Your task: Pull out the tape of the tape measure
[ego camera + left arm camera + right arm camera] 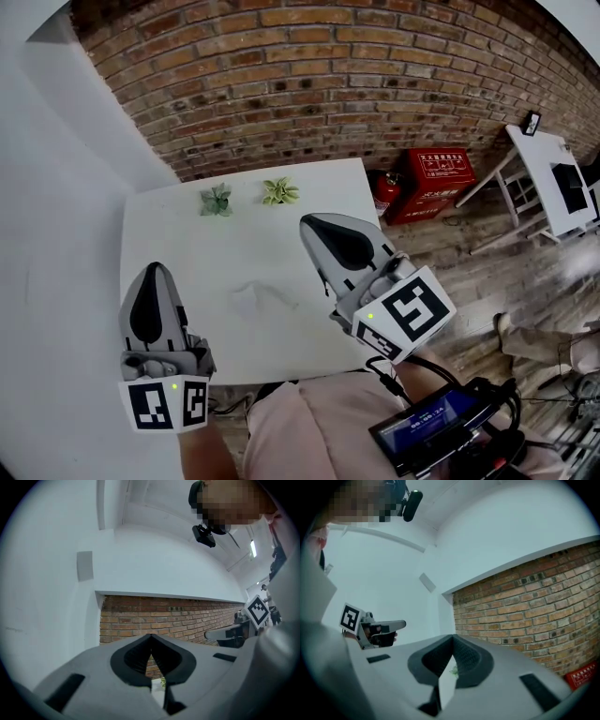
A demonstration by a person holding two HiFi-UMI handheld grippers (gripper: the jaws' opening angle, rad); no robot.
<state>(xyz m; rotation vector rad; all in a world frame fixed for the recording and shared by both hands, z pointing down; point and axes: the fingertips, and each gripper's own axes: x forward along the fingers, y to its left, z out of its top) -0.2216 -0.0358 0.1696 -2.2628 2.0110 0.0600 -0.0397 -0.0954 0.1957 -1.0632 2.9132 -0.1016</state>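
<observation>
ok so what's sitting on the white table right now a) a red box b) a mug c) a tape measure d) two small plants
d: in the head view a green plant and a paler plant sit near the far edge of the white table; the red box is off the table, beyond its right corner.

Red box (439,171) print illegibly small; white desk (542,159) partly beyond right edge.

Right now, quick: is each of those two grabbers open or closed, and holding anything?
Left gripper: closed, holding nothing.
Right gripper: closed, holding nothing.
</observation>
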